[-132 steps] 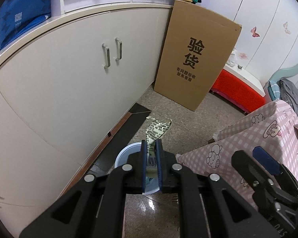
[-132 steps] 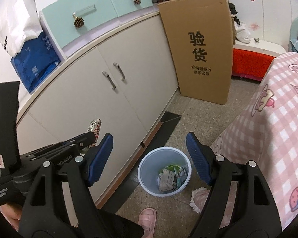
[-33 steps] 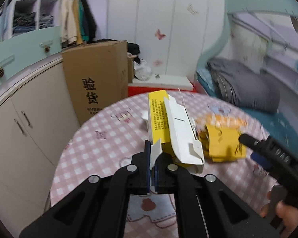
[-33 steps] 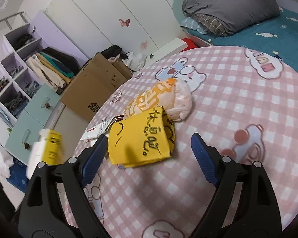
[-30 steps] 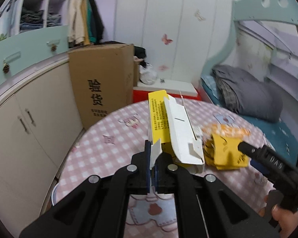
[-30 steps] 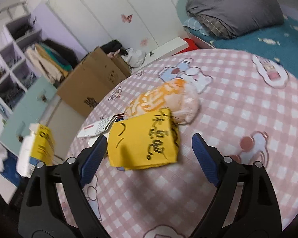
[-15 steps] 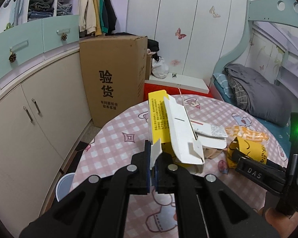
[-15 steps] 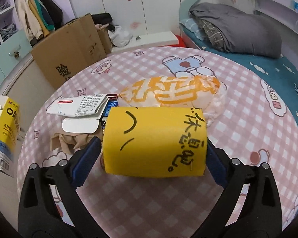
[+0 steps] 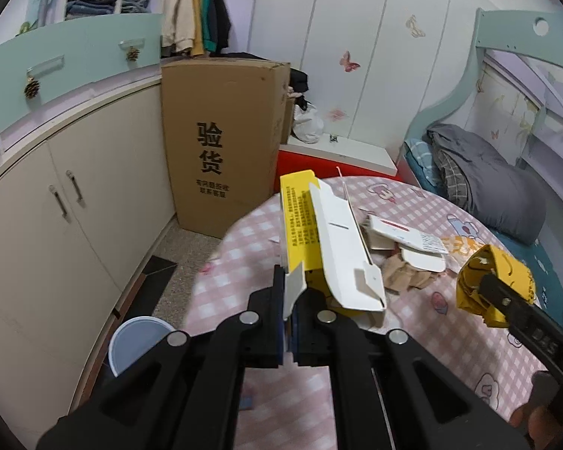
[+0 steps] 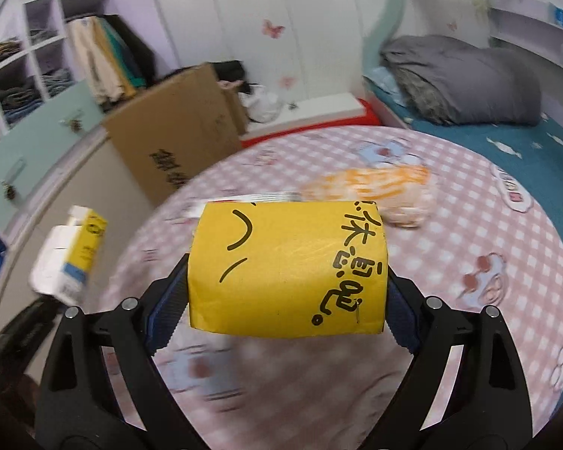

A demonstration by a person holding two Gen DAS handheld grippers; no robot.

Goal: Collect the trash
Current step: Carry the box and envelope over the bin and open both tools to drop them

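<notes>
My left gripper (image 9: 291, 313) is shut on a flap of an opened yellow and white carton (image 9: 319, 240) and holds it up over the table's left edge; the carton also shows in the right wrist view (image 10: 69, 251). My right gripper (image 10: 287, 300) is shut on a yellow paper box with black writing (image 10: 287, 266), lifted above the pink checked tablecloth (image 10: 469, 232); the box also shows in the left wrist view (image 9: 495, 281). A pale blue trash bin (image 9: 139, 341) stands on the floor below the table, at the lower left.
On the table lie an orange and white plastic bag (image 10: 379, 183), a flat white box (image 9: 405, 234) and crumpled brown paper (image 9: 405, 275). A tall cardboard box (image 9: 221, 142) leans on the beige cabinets (image 9: 75, 202). A bed with a grey quilt (image 9: 488, 191) is at the right.
My right gripper has closed on the yellow paper box and lifted it off the table. My left gripper, still holding the carton, has swung left, and the bin shows more.
</notes>
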